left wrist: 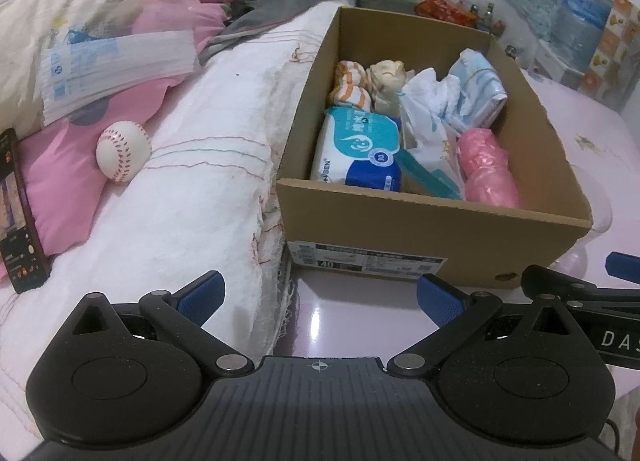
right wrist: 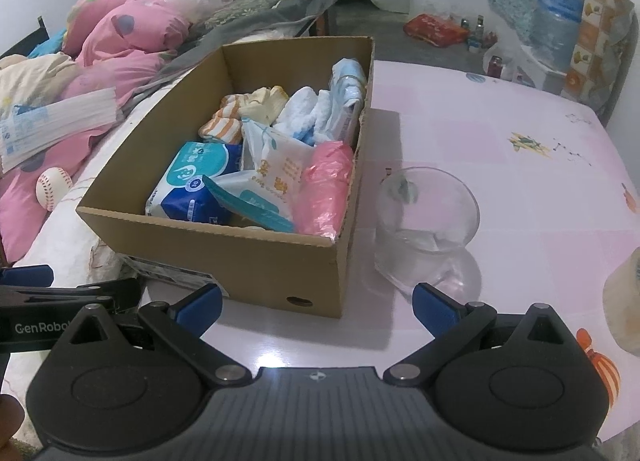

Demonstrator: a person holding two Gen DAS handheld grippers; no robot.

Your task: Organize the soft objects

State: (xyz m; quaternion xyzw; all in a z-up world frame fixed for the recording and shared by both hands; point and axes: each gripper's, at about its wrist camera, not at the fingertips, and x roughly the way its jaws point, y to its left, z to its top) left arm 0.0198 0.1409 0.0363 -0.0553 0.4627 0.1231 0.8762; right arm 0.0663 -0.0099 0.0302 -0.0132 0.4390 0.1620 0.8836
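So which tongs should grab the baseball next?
Probably the left tongs: the baseball lies on the bedding on their side. The right tongs face the box and glass.

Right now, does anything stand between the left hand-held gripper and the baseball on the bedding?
Nothing visible does. The baseball lies in the open against pink bedding, up and left of the open left hand-held gripper. Only white quilt lies between. A phone stands further left, off the path.
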